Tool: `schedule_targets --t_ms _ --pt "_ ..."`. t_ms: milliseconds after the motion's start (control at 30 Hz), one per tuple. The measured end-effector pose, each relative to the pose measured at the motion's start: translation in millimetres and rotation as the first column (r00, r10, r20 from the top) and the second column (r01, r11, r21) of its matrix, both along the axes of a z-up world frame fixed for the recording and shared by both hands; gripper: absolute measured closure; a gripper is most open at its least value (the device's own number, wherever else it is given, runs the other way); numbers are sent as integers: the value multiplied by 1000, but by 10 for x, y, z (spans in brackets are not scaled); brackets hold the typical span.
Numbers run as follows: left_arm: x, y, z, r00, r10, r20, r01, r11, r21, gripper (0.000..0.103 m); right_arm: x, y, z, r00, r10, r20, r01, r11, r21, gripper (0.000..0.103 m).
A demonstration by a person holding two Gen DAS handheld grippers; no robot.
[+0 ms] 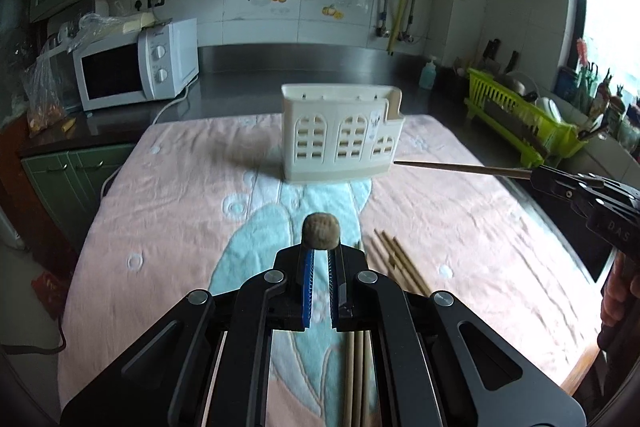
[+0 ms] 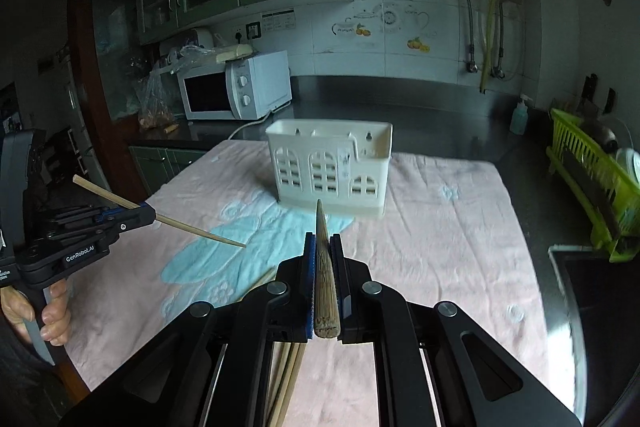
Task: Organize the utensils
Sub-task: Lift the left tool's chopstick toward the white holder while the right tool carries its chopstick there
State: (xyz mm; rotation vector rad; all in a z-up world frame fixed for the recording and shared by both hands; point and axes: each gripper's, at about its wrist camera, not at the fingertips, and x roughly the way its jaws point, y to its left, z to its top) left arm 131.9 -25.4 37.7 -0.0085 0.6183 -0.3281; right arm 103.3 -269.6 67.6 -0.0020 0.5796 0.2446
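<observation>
Lying loose on the pink and light-blue terry towel (image 1: 160,211) that covers the counter, a small bunch of pale, slender bamboo chopsticks (image 1: 394,259) rests just in front of the two hand-held grippers. Each chopstick is a plain tan stick, thick and blunt at one end and tapering to a fine tip.

Two more chopsticks are off the towel. The left hand-held gripper (image 1: 321,251) is clenched on a chopstick (image 1: 321,231) seen end-on in its own view, the round grainy butt filling the gap between the blue pads; the right wrist view shows that stick crossing the fingers at a slant, tip pointing down toward the towel. The right hand-held gripper (image 2: 323,247) is likewise clenched on a second chopstick (image 2: 325,279), which runs lengthwise between its fingers with the point aimed toward the holder.

A cream plastic utensil holder (image 1: 340,135) with arched window cut-outs stands upright farther back on the towel, well apart from the loose bunch. Nothing can be seen inside its compartments from these angles.
</observation>
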Motion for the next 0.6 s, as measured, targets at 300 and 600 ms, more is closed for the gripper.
schedule_targets --t_ms 300,600 --pt "485 -41 771 992 -13 129 18 999 -39 98 729 -140 645 999 33 -25 -35 992 -119 96" --pt "1169 -210 1069 989 -3 148 5 1000 -13 98 1460 -124 700 986 41 -159 -75 973 -216 96"
